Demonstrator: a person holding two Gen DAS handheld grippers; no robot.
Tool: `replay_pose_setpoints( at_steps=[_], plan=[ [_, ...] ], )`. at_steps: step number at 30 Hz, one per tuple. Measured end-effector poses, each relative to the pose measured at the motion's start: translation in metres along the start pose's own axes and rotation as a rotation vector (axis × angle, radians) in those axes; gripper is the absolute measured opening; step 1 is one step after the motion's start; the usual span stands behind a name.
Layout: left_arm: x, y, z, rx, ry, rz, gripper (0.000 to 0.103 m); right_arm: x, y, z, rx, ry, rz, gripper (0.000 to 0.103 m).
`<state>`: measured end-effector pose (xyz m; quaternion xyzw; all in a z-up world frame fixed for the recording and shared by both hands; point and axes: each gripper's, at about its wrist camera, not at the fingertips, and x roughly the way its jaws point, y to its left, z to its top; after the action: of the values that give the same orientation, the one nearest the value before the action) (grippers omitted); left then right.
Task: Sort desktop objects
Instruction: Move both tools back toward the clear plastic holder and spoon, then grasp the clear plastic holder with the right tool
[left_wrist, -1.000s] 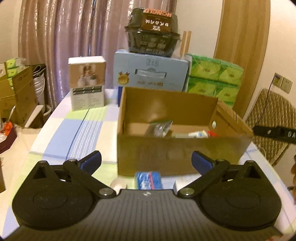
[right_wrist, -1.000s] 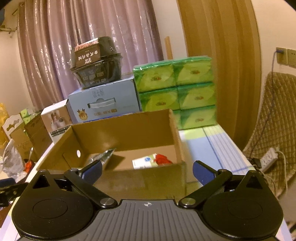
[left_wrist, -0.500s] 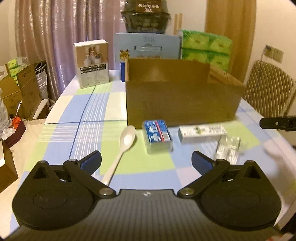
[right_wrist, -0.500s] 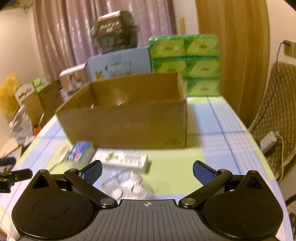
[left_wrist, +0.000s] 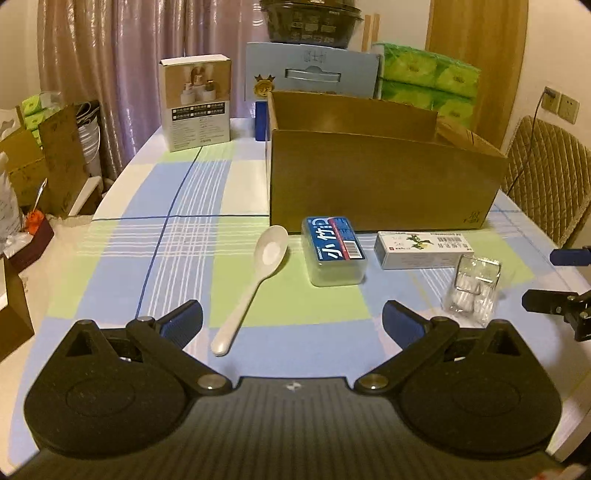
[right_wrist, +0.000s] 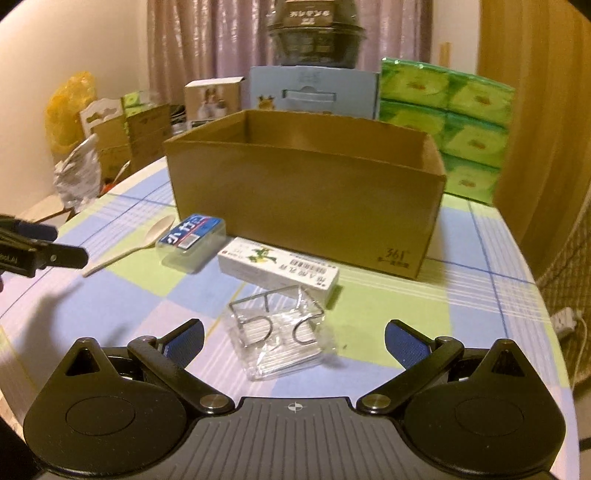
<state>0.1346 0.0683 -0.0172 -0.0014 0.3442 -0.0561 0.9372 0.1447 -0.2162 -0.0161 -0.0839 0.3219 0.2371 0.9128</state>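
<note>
Four loose things are lying on the checked tablecloth (left_wrist: 177, 229) in front of the cardboard box (left_wrist: 376, 188), which is serving as the landmark here. Just before the box's near wall, toward its left end, a white spoon (left_wrist: 255, 284) is lying with its bowl nearly touching the box and its handle running back toward the left gripper (left_wrist: 291, 325); its long axis is pointing almost straight along that gripper's line, slightly to the gripper's left. Beside it a blue-lidded clear case (left_wrist: 334, 251) is sitting end-on to the box. Farther right, a white carton (right_wrist: 277, 267) is lying with its long side roughly parallel to the box front, and a clear packet (right_wrist: 280, 338) is resting nearer still, away from the box.

The right gripper (right_wrist: 293, 341) is hovering with the packet directly between its widely spread fingers, holding nothing. The left gripper is likewise standing wide open and empty.

The right hand is plainly the nearer one for the packet, the left for the spoon. The packet's contents are hard to read, possibly small white pieces.
</note>
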Motion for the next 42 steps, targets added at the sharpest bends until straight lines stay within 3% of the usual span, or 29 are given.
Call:
replay_pose_setpoints(
  at_steps=[24,37,42],
  plan=[
    [0.029,-0.010,0.007,0.045,0.039,-0.040,0.102,0.072,-0.009,0.007,-0.056,0.069,0.140,0.101],
    [0.035,-0.009,0.008,0.045,0.055,-0.032,0.102,0.092,-0.001,0.006,-0.062,0.097,0.142,0.101],
    [0.037,-0.006,0.008,0.036,0.064,-0.029,0.102,0.092,-0.001,0.007,-0.042,0.105,0.135,0.091]
  ],
)
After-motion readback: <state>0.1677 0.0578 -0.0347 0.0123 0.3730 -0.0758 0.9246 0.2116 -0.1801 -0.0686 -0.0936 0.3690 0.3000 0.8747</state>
